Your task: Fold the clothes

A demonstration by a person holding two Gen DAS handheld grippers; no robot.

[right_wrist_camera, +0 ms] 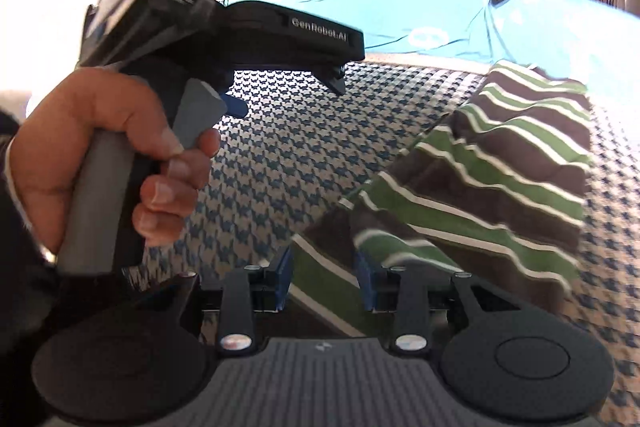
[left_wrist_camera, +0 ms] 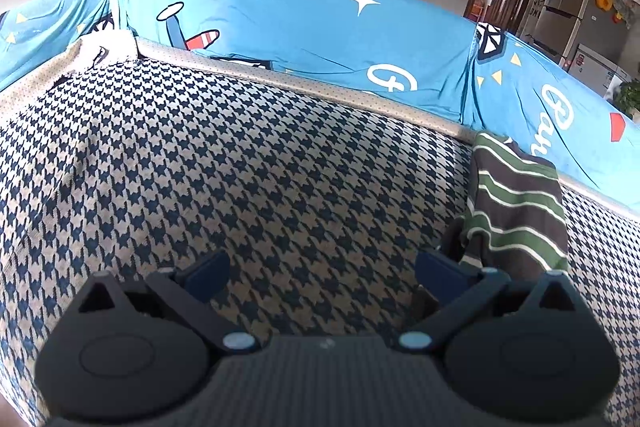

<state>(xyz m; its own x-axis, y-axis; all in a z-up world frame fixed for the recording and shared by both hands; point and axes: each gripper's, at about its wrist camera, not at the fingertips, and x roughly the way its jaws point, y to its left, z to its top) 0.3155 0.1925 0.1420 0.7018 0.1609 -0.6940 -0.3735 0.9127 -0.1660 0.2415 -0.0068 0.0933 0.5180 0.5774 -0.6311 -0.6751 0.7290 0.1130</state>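
The striped garment (right_wrist_camera: 480, 179), brown, green and white, lies crumpled on the houndstooth-covered sofa seat (left_wrist_camera: 240, 167), near the seat's back edge where the blue printed cover (left_wrist_camera: 320, 39) drapes the backrest. The right gripper (right_wrist_camera: 324, 283) has its jaws partly spread around a fold of the garment's near end, the pads not visibly pressing it. The left gripper (left_wrist_camera: 320, 271), gripped by the person's hand (right_wrist_camera: 100, 155), hovers over bare seat, its jaws spread wide and empty, the garment just beside its right finger.
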